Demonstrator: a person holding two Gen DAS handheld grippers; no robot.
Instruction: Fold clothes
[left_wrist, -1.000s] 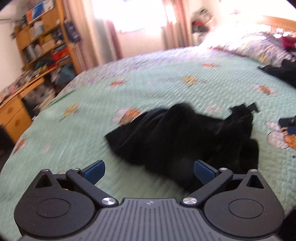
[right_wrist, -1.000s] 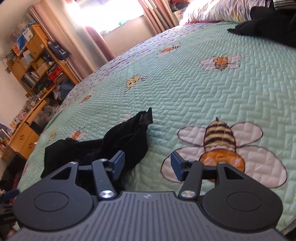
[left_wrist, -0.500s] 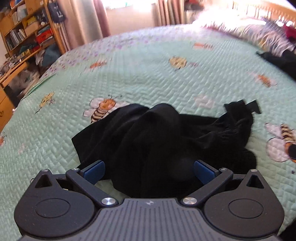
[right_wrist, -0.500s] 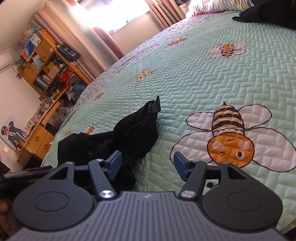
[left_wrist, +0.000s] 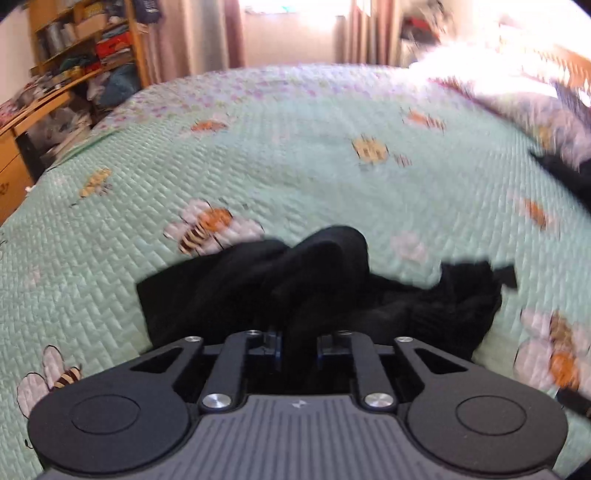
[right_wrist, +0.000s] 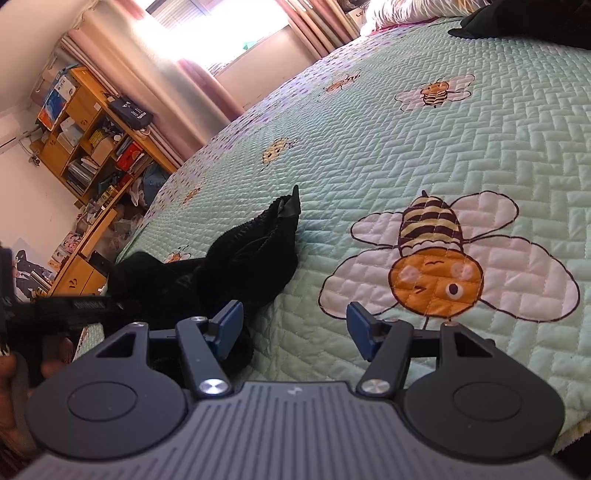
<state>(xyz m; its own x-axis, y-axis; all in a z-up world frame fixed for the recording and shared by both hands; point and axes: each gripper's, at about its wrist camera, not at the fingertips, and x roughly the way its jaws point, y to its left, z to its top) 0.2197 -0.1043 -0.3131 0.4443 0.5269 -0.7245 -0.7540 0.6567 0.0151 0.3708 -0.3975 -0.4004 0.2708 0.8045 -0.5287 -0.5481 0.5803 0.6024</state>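
Carefully now: your left gripper (left_wrist: 298, 349) is closing its fingers on a thick bunch of the black garment (left_wrist: 325, 291), which lies crumpled on the bed (left_wrist: 295, 155).
You may lift several soft layers together; the right gripper (right_wrist: 293, 328) waits with fingers wide, empty, above the quilted bee cover.

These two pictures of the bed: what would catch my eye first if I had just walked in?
First, the crumpled black cloth garment heaped on the mint-green quilted bedspread, with the left hand-held gripper closing on a fold of it. Next, the big orange and striped cartoon bee printed on the bedspread just ahead of the open right hand-held gripper. A cluttered wooden bookshelf stands beyond the bed.
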